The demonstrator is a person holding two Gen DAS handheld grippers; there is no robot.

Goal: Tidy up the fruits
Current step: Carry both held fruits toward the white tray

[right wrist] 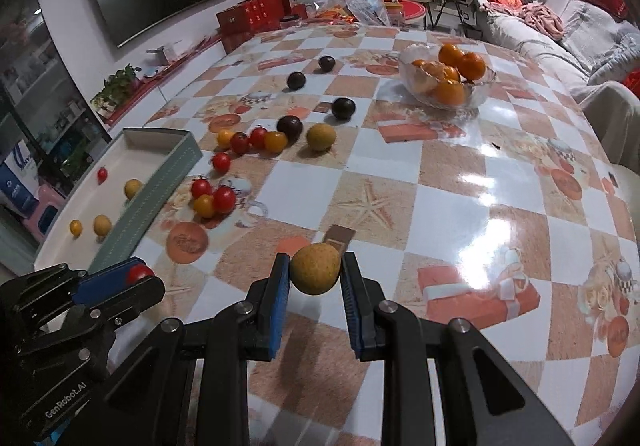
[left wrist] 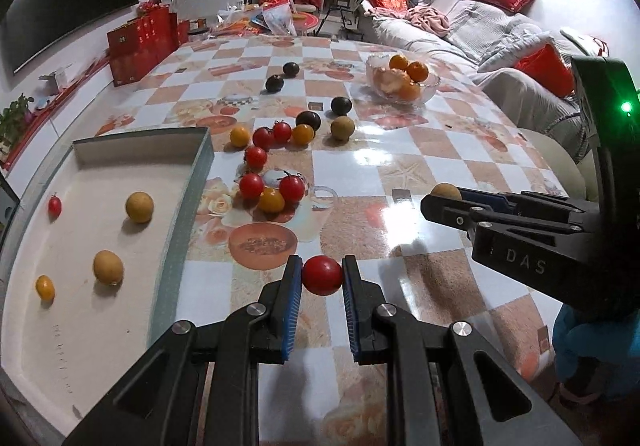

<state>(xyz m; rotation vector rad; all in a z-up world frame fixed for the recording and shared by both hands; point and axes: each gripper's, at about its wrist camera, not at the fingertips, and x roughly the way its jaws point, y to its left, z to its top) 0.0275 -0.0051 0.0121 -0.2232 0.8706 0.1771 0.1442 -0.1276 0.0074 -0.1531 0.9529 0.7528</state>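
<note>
fruits lie scattered on a table (left wrist: 400,166) covered with a shiny checkered cloth in orange and white. left gripper (left wrist: 322,276) is clamped on a red cherry tomato (left wrist: 322,275), held between its blue pads above the cloth, just right of a shallow tray (left wrist: 188,198) with a grey-green rim. right gripper (right wrist: 316,273) is clenched on a round brownish-yellow fruit (right wrist: 316,273), also held above the cloth; in the left wrist view that gripper comes in from the right edge.

inside the tray lie four pieces, well apart: a small red tomato (left wrist: 55,205), a small yellow tomato (left wrist: 45,288) and two brownish-yellow round fruits (left wrist: 139,207).

beyond the tray, a loose cluster of red and yellow cherry tomatoes (left wrist: 272,192) sits on the cloth, and farther back a row of more tomatoes (left wrist: 272,134) touches a dark plum (left wrist: 308,121), with another brownish-yellow fruit (left wrist: 343,128) just beside it. three more dark plums (left wrist: 341,105) lie farther back, apart from each other. a glass bowl (right wrist: 484,86) of oranges (right wrist: 460,64) stands toward the far right of the table.
</note>
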